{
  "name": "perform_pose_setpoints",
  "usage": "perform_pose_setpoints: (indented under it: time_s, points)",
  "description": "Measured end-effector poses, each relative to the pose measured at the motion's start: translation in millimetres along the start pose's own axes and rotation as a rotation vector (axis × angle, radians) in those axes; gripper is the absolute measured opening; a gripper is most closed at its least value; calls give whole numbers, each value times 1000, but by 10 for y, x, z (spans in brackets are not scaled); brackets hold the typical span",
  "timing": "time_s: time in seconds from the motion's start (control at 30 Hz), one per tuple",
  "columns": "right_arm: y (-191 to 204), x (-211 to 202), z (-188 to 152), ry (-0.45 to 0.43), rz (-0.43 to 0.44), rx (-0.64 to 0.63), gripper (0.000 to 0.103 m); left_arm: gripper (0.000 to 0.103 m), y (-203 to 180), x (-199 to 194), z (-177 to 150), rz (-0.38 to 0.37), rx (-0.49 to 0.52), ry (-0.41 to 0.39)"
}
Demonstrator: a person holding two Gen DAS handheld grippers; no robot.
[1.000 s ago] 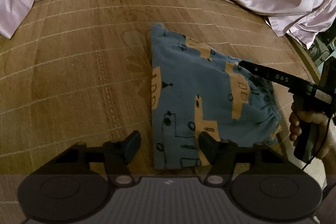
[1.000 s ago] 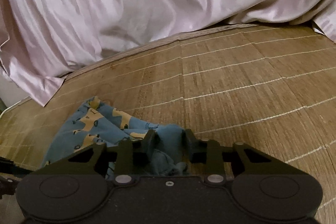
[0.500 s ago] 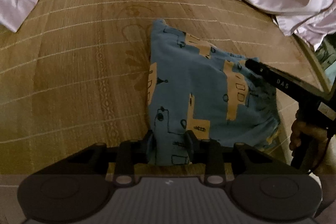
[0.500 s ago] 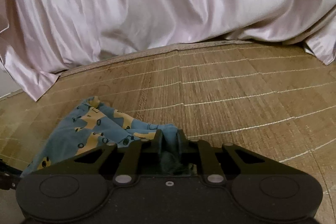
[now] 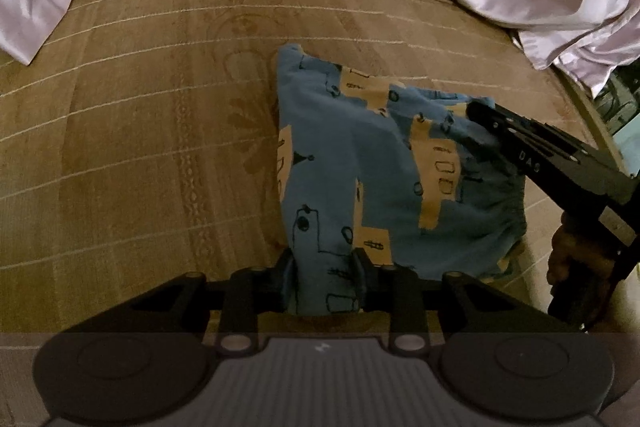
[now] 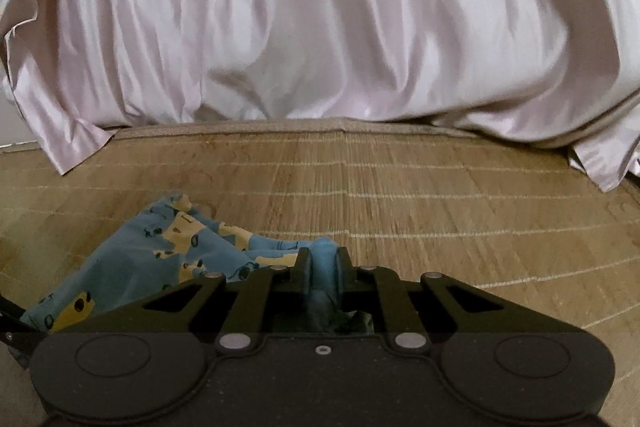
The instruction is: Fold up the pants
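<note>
Blue pants (image 5: 368,163) with yellow and black prints lie folded on a woven bamboo mat (image 5: 140,155). My left gripper (image 5: 322,267) is shut on the near corner of the pants. In the right wrist view, my right gripper (image 6: 323,259) is shut on a bunched blue edge of the pants (image 6: 168,259), which spread away to its left. From the left wrist view the right gripper (image 5: 480,119) shows as a black tool slanting in from the right, its tip on the far right edge of the fabric, with a hand (image 5: 576,251) holding it.
A pale satin sheet (image 6: 320,19) is heaped along the far edge of the mat (image 6: 440,195) and hangs over its corners. The mat's right border (image 5: 592,123) runs close behind the right tool. Bare mat stretches to the left of the pants.
My left gripper went from open beside the pants' near corner to shut on it. My right gripper closed on the bunched edge and its view swung up toward the sheet.
</note>
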State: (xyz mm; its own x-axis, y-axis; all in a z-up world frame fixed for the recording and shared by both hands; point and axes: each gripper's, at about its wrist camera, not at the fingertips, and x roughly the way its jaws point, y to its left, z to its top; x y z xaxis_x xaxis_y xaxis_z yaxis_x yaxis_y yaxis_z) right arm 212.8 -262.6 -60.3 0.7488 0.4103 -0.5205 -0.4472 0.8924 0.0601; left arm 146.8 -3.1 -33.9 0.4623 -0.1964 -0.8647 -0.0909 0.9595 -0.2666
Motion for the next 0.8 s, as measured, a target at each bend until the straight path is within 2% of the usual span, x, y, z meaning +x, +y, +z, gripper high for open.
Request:
perform_pose_setpoints:
  time_s: [0.57, 0.8]
  points:
    - [112, -197, 210, -110, -32, -75, 11, 29, -5, -121, -63, -34, 57, -86]
    - [88, -88, 428, -140, -51, -145, 11, 29, 5, -20, 210, -73, 51, -114]
